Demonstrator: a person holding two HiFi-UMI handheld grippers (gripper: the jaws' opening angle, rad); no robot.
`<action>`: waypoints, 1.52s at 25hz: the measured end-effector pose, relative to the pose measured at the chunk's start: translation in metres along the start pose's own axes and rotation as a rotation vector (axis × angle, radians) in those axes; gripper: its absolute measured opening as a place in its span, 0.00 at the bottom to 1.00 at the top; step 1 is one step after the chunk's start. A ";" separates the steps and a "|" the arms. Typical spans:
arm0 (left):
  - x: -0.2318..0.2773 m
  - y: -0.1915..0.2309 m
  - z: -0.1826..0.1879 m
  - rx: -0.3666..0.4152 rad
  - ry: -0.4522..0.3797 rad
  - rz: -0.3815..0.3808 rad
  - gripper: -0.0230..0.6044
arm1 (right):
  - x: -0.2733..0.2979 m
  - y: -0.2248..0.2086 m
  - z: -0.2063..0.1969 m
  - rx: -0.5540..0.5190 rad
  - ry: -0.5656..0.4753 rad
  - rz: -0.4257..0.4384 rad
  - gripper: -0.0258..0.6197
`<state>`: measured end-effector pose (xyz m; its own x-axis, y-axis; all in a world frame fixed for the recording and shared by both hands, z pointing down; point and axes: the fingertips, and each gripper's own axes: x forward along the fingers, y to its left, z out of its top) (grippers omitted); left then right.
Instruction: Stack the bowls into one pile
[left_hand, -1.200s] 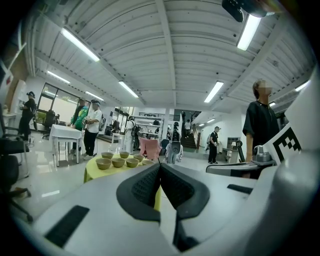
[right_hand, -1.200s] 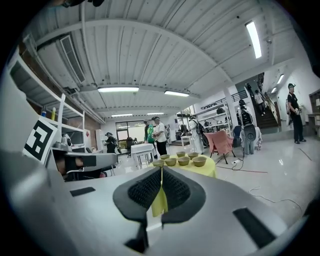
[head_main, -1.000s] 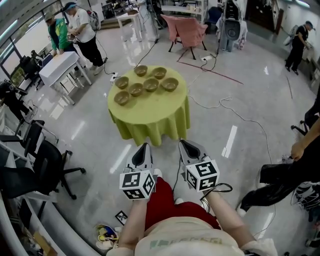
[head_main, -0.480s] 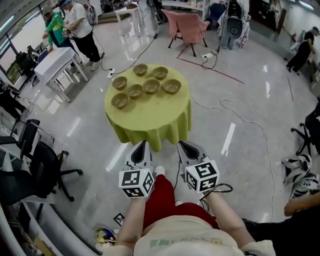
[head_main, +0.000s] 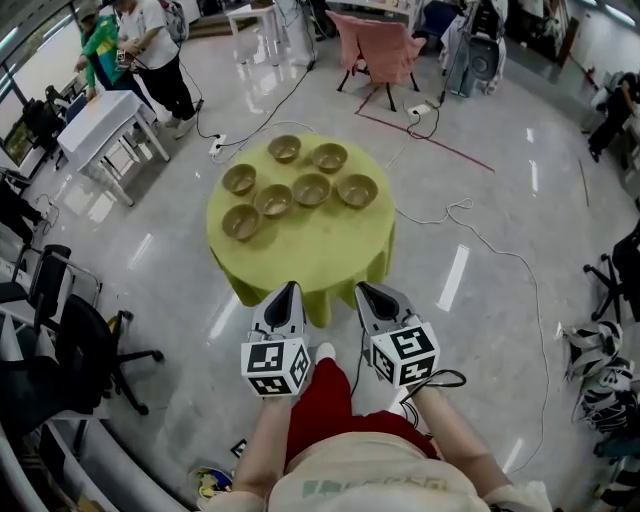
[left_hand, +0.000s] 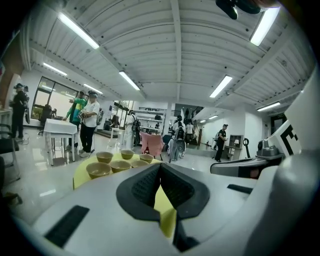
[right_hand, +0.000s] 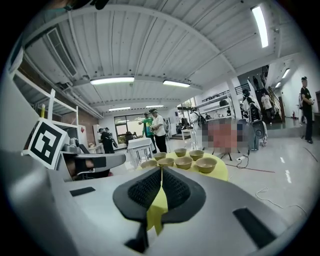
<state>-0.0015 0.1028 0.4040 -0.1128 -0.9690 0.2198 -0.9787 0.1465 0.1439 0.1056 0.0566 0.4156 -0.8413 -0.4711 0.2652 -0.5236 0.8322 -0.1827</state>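
While all six bowls (head_main: 311, 189) sit separate on the green-clothed table (head_main: 300, 255), the left gripper (head_main: 287, 293) and right gripper (head_main: 367, 292) hover short of it, jaws together and empty, so nothing's stacked yet!

Pink chair (head_main: 375, 52) and white table (head_main: 103, 122) stand apart.

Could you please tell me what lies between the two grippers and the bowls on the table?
Only bare yellow-green tablecloth. The head view shows nothing else between the left gripper, the right gripper and the bowls.
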 end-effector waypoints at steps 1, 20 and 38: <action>0.009 0.007 0.003 0.002 0.004 0.001 0.07 | 0.011 -0.001 0.003 0.000 0.005 0.001 0.10; 0.127 0.179 0.019 -0.028 0.095 0.098 0.07 | 0.212 0.009 0.042 -0.007 0.096 0.050 0.10; 0.140 0.280 0.006 -0.117 0.150 0.302 0.08 | 0.286 0.032 0.043 -0.029 0.142 0.105 0.10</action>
<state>-0.2921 0.0066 0.4690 -0.3594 -0.8395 0.4076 -0.8776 0.4525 0.1582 -0.1578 -0.0639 0.4446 -0.8628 -0.3364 0.3774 -0.4275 0.8840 -0.1894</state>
